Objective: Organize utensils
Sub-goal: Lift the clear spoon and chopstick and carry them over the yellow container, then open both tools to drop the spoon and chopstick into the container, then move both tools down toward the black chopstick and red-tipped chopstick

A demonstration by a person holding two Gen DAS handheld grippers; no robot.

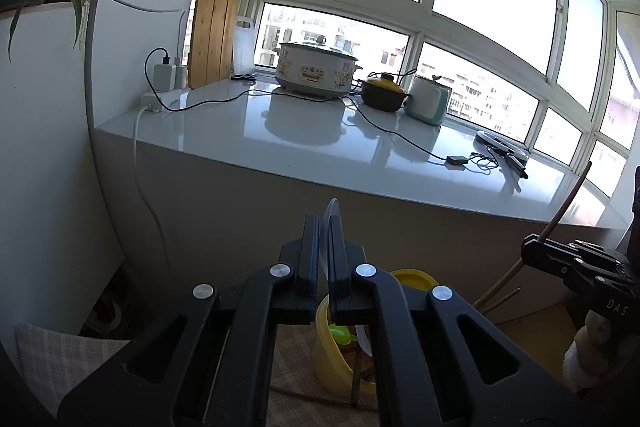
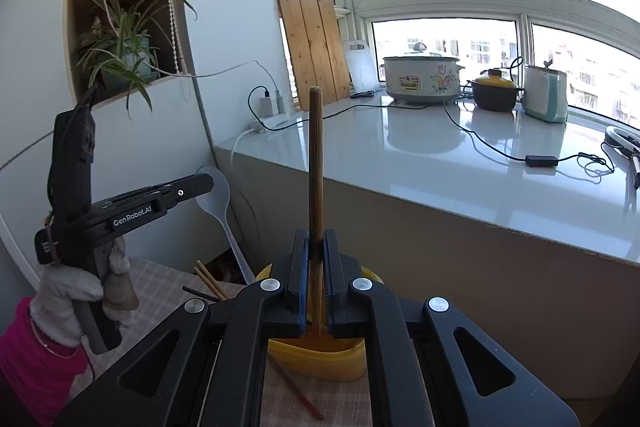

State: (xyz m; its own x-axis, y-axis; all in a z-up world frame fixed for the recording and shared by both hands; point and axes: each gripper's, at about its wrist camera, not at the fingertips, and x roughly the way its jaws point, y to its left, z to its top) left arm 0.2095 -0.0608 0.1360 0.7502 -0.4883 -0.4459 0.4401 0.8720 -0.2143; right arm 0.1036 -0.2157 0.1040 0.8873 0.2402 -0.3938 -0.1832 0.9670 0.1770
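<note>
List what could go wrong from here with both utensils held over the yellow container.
1. The wooden stick is pinched near its lower end in the right claw; it may pivot or slip.
2. The clear spoon, thin in the left claw, may slide out.
3. The yellow container is crowded and might tip.

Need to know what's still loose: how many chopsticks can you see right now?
5. One upright in the right gripper, chopstick; two and a dark one left of the yellow container; a reddish one in front. More may be hidden inside.
</note>
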